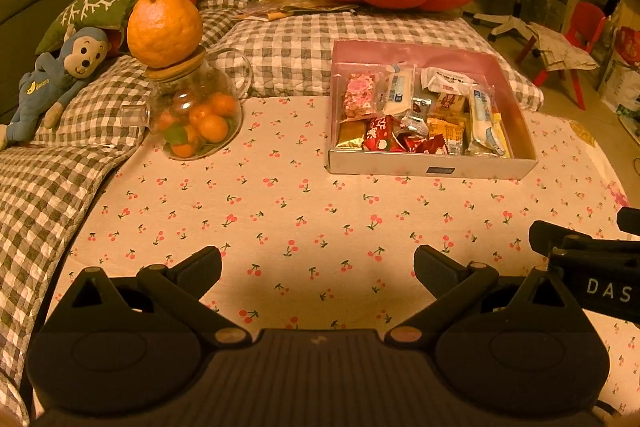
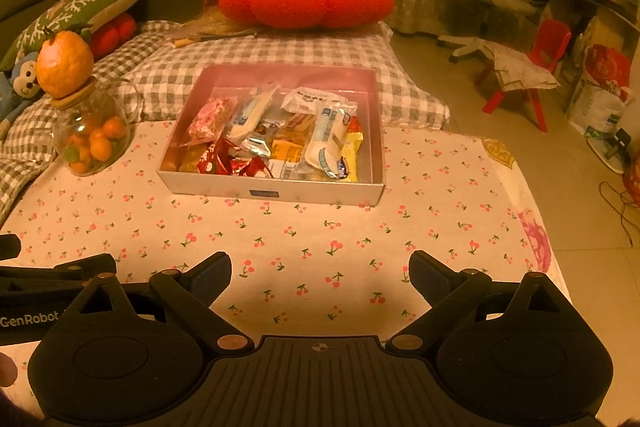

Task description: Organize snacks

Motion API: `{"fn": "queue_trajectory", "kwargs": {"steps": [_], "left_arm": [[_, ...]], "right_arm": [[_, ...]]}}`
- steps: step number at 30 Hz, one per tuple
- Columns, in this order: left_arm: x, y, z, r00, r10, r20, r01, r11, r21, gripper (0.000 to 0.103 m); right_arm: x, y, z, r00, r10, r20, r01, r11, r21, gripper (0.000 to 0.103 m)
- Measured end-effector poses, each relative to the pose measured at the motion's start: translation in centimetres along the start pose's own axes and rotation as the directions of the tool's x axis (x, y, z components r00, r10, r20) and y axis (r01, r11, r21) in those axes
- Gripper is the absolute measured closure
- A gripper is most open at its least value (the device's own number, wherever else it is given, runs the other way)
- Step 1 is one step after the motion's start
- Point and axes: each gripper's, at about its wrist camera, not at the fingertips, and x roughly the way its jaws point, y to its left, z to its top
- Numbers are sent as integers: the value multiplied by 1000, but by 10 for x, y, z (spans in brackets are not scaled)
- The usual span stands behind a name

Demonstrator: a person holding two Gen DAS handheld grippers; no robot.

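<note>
Snack box (image 2: pixel 276 193) sits mid-bench (image 2: pixel 320 247), packets (image 2: pixel 326 135) heaped inside. Your left tool (image 1: pixel 318 267) and right tool (image 2: pixel 320 273) both gape, empty, well short. Wrappers likely light, crinkly, slippery: pinch sealed ends.

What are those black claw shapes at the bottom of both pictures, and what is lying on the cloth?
Each claw is a hand-held gripper that a person carries, one per hand, with a camera looking forward along its two fingers. One picture comes from the left hand-held gripper, the other from the right hand-held gripper. Both are open and hold nothing. On the cherry-print cloth stands an open box filled with wrapped snacks. To its left is a glass jar of small oranges, with a big orange resting on its lid.
</note>
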Motion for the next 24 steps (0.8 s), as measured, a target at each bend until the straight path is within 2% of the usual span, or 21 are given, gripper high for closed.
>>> {"fn": "queue_trajectory", "kwargs": {"steps": [24], "left_arm": [[1, 1, -2, 1000, 1, -12, -1, 1000, -4, 0]], "right_arm": [[1, 0, -2, 1000, 1, -14, -1, 1000, 11, 6]]}}
